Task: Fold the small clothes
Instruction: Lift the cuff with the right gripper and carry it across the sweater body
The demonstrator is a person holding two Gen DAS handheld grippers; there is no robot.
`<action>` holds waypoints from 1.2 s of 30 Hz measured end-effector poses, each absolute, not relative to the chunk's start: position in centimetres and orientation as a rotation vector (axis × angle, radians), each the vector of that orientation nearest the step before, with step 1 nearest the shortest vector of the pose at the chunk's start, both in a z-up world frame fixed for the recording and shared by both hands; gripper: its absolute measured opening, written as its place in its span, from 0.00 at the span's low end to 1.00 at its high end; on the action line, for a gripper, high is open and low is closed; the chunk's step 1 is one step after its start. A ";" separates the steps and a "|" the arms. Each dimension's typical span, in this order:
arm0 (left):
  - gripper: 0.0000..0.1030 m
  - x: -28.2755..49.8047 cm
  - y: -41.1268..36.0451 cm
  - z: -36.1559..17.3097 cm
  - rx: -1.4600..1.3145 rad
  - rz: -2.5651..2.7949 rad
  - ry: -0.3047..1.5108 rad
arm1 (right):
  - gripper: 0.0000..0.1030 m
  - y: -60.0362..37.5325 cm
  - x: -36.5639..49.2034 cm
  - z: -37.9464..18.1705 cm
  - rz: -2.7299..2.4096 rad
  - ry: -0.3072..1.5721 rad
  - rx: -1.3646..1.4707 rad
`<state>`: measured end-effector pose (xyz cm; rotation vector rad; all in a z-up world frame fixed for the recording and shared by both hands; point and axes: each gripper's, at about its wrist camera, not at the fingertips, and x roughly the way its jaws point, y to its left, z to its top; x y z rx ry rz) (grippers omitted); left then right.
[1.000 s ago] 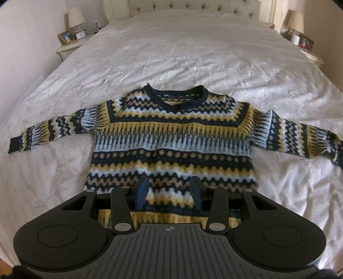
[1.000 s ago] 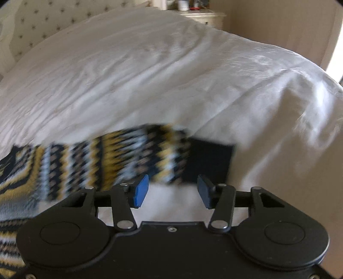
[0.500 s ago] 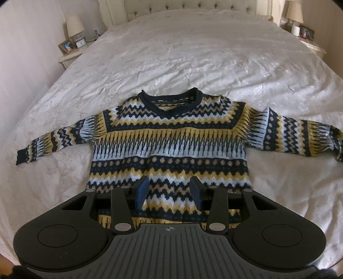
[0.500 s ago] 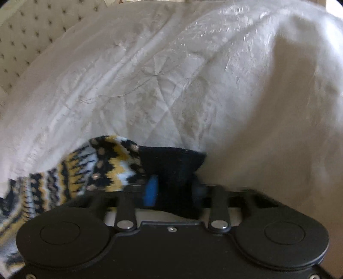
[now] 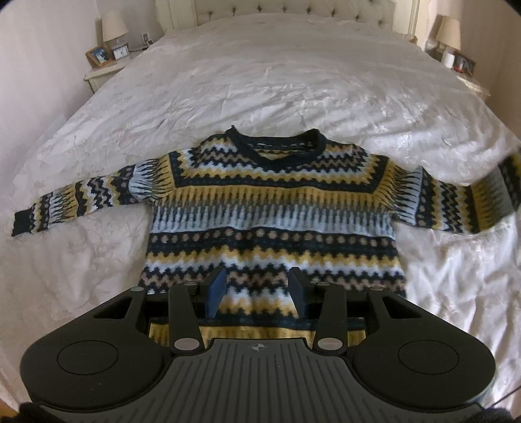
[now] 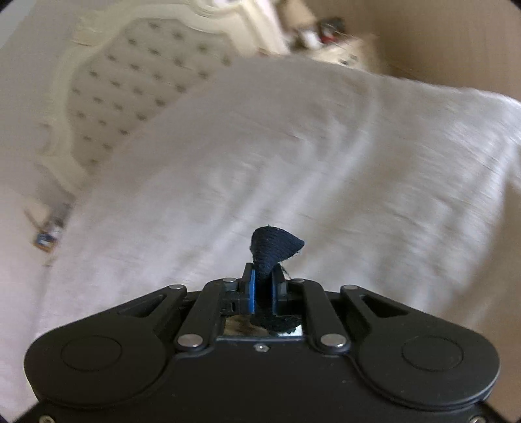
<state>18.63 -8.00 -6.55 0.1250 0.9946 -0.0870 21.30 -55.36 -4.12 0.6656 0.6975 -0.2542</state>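
A white bed (image 5: 267,97) is filling nearly all of both views, its crumpled cover stretching ahead of the left gripper (image 5: 257,288) up to a tufted headboard (image 5: 293,9); in the right wrist view the same headboard (image 6: 136,94) is sitting up and to the left of the right gripper (image 6: 263,288), blurred. A patterned sweater (image 5: 270,211) in navy, yellow and pale blue is lying front-up on the cover directly ahead of the left gripper, neck opening pointing away toward the headboard, hem passing under the gripper's body. Its left sleeve (image 5: 81,205) is lying flat out to the left, cuff dark; its right sleeve (image 5: 472,201) is reaching out to the right and looking smeared and raised at the frame edge. A nightstand (image 5: 107,70) with a lamp (image 5: 114,31) is standing far ahead to the left, another lamp (image 5: 451,31) far ahead to the right. The left gripper is hovering over the lower body of the sweater with its jaws standing apart, striped knit showing in the gap between the pads, nothing gripped. The right gripper is pinching a dark navy cuff (image 6: 273,250) between its blue pads, jaws pressed tight on it; a folded point of the knit is sticking up just beyond the fingertips, with the white cover behind it
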 end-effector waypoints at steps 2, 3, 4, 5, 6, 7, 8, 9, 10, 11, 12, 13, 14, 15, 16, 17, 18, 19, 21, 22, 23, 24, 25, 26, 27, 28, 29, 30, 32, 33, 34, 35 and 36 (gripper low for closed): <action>0.40 18.9 -6.1 -6.6 0.120 -0.095 0.993 | 0.16 -52.3 22.8 -1.9 -0.210 0.674 0.658; 0.40 19.0 -4.8 -6.6 0.116 -0.095 0.989 | 0.16 -50.6 23.7 -0.9 -0.186 0.668 0.663; 0.40 19.1 -3.8 -6.6 0.113 -0.094 0.984 | 0.16 -48.6 24.7 -0.1 -0.155 0.664 0.672; 0.40 19.2 -2.6 -6.5 0.111 -0.090 0.980 | 0.16 -46.9 25.6 0.5 -0.126 0.658 0.679; 0.40 19.3 -1.2 -6.5 0.109 -0.081 0.977 | 0.16 -45.0 26.4 1.2 -0.094 0.653 0.681; 0.40 19.5 0.1 -6.5 0.105 -0.072 0.974 | 0.16 -42.7 27.6 1.6 -0.063 0.652 0.678; 0.40 19.6 1.2 -6.4 0.102 -0.061 0.972 | 0.16 -41.0 28.3 1.8 -0.039 0.655 0.676; 0.40 19.8 2.7 -6.5 0.098 -0.047 0.970 | 0.16 -38.5 29.2 1.8 -0.008 0.661 0.680; 0.40 19.9 3.9 -6.6 0.096 -0.034 0.970 | 0.16 -36.5 30.2 1.5 0.017 0.666 0.686; 0.40 20.0 5.1 -6.7 0.094 -0.022 0.971 | 0.16 -34.7 31.0 1.3 0.043 0.672 0.692; 0.40 20.1 6.2 -6.7 0.092 -0.012 0.974 | 0.16 -32.3 32.4 0.9 0.069 0.681 0.698; 0.40 20.2 7.2 -6.9 0.092 -0.003 0.978 | 0.16 -30.5 33.2 0.5 0.091 0.689 0.705; 0.40 20.3 8.2 -7.0 0.092 0.006 0.982 | 0.16 -28.4 34.1 -0.1 0.115 0.701 0.713; 0.40 20.4 9.2 -7.1 0.092 0.014 0.986 | 0.16 -27.1 34.5 -0.9 0.132 0.716 0.717; 0.40 20.4 10.1 -7.3 0.093 0.020 0.990 | 0.16 -25.4 35.4 -1.6 0.146 0.734 0.714; 0.40 20.6 10.9 -7.4 0.095 0.024 0.993 | 0.16 -24.0 36.1 -2.4 0.161 0.756 0.706; 0.40 20.6 11.6 -7.5 0.098 0.030 0.995 | 0.16 -22.2 36.9 -3.3 0.179 0.783 0.692; 0.40 20.7 12.3 -7.6 0.099 0.035 0.997 | 0.16 -20.6 37.6 -4.0 0.190 0.809 0.676; 0.40 20.8 13.6 -7.9 0.095 0.048 1.002 | 0.16 -17.6 39.2 -5.8 0.200 0.869 0.638; 0.40 20.8 14.2 -7.9 0.092 0.053 1.004 | 0.16 -16.5 39.8 -6.7 0.201 0.893 0.619; 0.40 20.9 14.9 -8.0 0.085 0.059 1.007 | 0.16 -15.4 40.3 -7.7 0.200 0.917 0.596; 0.40 20.9 15.5 -8.1 0.077 0.065 1.011 | 0.16 -13.9 40.4 -7.8 0.196 0.935 0.574; 0.40 21.0 15.9 -8.2 0.071 0.068 1.015 | 0.16 -13.1 40.7 -8.6 0.191 0.957 0.552; 0.40 21.0 16.2 -8.2 0.067 0.072 1.018 | 0.18 -12.5 41.2 -9.4 0.189 0.978 0.534; 0.40 21.1 16.4 -8.3 0.066 0.076 1.021 | 0.20 -11.2 40.9 -10.0 0.187 0.992 0.517; 0.40 21.1 16.6 -8.4 0.066 0.077 1.024 | 0.26 -10.7 41.2 -10.6 0.184 1.003 0.504; 0.40 21.2 16.9 -8.5 0.064 0.078 1.026 | 0.26 -10.2 41.4 -11.1 0.179 1.014 0.495; 0.40 21.3 17.0 -8.6 0.062 0.079 1.029 | 0.26 -9.5 41.3 -11.6 0.180 1.019 0.496; 0.40 21.5 17.2 -8.9 0.060 0.077 1.033 | 0.29 -9.4 41.1 -12.0 0.181 1.021 0.514; 0.40 21.7 17.1 -8.9 0.061 0.073 1.036 | 0.31 -9.1 41.0 -12.0 0.182 1.016 0.519; 0.40 21.8 17.0 -9.0 0.061 0.069 1.036 | 0.34 -9.4 40.6 -11.9 0.184 1.007 0.527; 0.40 22.0 16.8 -9.1 0.062 0.061 1.036 | 0.35 -9.5 40.3 -11.9 0.186 0.999 0.532; 0.40 22.2 16.5 -9.2 0.066 0.051 1.037 | 0.35 -10.1 40.2 -12.0 0.185 0.990 0.542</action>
